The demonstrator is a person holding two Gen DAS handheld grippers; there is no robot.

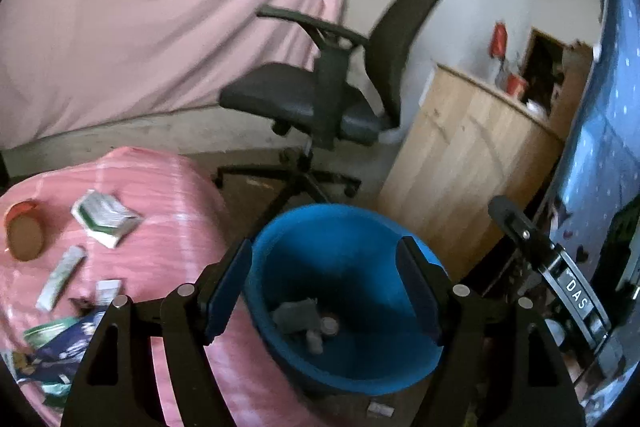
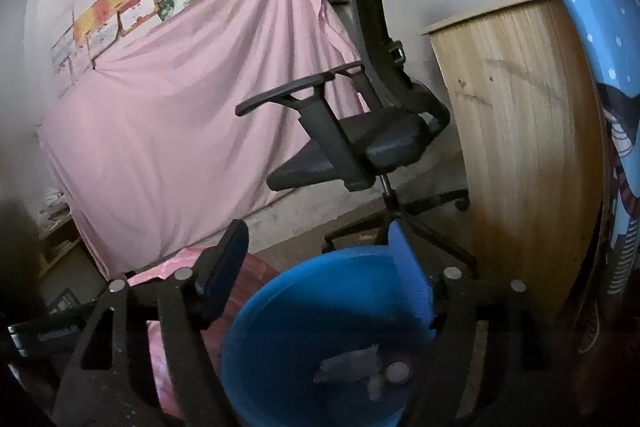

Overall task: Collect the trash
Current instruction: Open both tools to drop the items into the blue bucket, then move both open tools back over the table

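Observation:
A blue bin (image 1: 360, 259) stands on the floor beside a table with a pink cloth (image 1: 172, 227). Grey trash pieces (image 1: 296, 315) lie at the bin's bottom. My left gripper (image 1: 326, 287) is open and empty above the bin's mouth. On the cloth lie a crumpled white-green wrapper (image 1: 104, 217), a sachet (image 1: 60, 277), a small white packet (image 1: 107, 291) and an orange lid (image 1: 24, 235). My right gripper (image 2: 320, 267) is open and empty over the same bin (image 2: 304, 307), whose trash (image 2: 352, 365) shows inside.
A black office chair (image 1: 320, 95) stands behind the bin. A wooden cabinet (image 1: 460, 155) is to the right. A pink sheet (image 1: 160, 7) hangs on the wall. The other gripper's body (image 1: 560, 275) shows at right. A small scrap (image 1: 378, 409) lies on the floor.

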